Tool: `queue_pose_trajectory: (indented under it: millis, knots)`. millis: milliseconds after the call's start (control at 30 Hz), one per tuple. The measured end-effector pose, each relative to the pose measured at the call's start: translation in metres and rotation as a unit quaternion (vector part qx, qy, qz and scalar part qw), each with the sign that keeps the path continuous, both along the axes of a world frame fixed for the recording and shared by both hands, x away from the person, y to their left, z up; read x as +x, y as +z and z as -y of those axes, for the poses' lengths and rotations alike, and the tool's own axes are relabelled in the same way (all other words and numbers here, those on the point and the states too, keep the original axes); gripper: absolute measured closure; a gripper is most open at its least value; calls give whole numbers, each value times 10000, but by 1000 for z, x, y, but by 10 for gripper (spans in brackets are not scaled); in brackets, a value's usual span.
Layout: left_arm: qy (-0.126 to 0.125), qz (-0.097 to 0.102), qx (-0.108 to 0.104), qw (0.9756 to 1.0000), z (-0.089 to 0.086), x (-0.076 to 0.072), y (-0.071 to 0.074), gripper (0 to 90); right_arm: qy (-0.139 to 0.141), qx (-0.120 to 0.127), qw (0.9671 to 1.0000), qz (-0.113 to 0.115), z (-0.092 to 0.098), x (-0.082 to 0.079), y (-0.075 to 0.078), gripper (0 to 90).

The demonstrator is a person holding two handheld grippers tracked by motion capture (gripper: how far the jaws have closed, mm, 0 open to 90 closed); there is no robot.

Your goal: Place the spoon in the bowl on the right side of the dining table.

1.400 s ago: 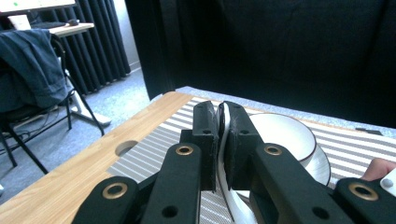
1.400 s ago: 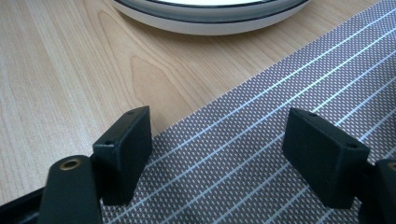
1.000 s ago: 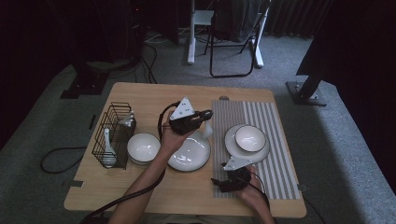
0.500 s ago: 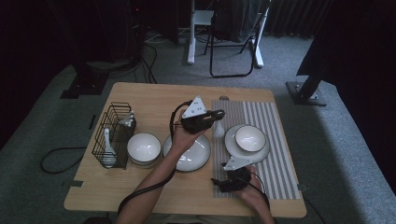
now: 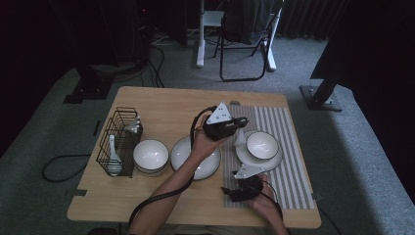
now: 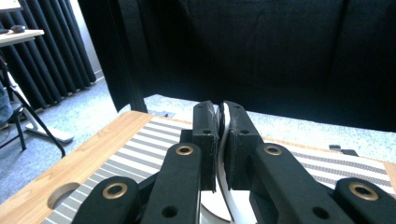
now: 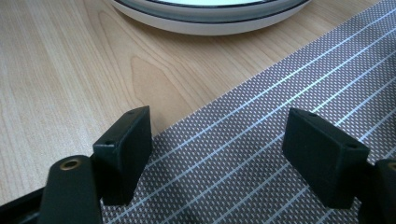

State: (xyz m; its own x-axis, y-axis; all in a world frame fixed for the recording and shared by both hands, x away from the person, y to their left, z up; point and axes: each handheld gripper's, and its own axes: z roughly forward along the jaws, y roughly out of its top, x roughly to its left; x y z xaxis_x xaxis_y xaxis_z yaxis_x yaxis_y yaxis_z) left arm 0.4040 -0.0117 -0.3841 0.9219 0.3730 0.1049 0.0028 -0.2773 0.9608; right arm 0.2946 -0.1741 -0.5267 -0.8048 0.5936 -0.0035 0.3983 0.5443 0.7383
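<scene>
My left gripper (image 5: 243, 122) hovers over the left edge of the striped mat (image 5: 289, 147), shut on the handle of a white spoon (image 5: 239, 140) that hangs down beside the small bowl (image 5: 262, 145) on its plate (image 5: 258, 161). In the left gripper view the jaws (image 6: 222, 109) pinch the thin white spoon handle (image 6: 229, 205). My right gripper (image 5: 230, 192) rests low at the mat's front left corner. In the right gripper view it (image 7: 233, 135) stands open over the mat (image 7: 261, 140) with nothing between the pads.
A black wire basket (image 5: 119, 142) with white spoons stands at the table's left. Beside it sit a white bowl (image 5: 150, 155) and a dark-rimmed plate (image 5: 195, 157), whose rim (image 7: 210, 18) lies just ahead of the right gripper. A chair stands beyond the table.
My left gripper has carried the spoon to the right, from above the middle plate to the mat's left edge by the small bowl. The right gripper has stayed put.
</scene>
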Motion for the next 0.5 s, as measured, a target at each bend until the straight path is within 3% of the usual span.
queue_pose_trajectory:
  millis: [500]
  knots:
    - [-84,-10,8,10000,26,4,-5,851,0,0,10000,0,0,0,0,239]
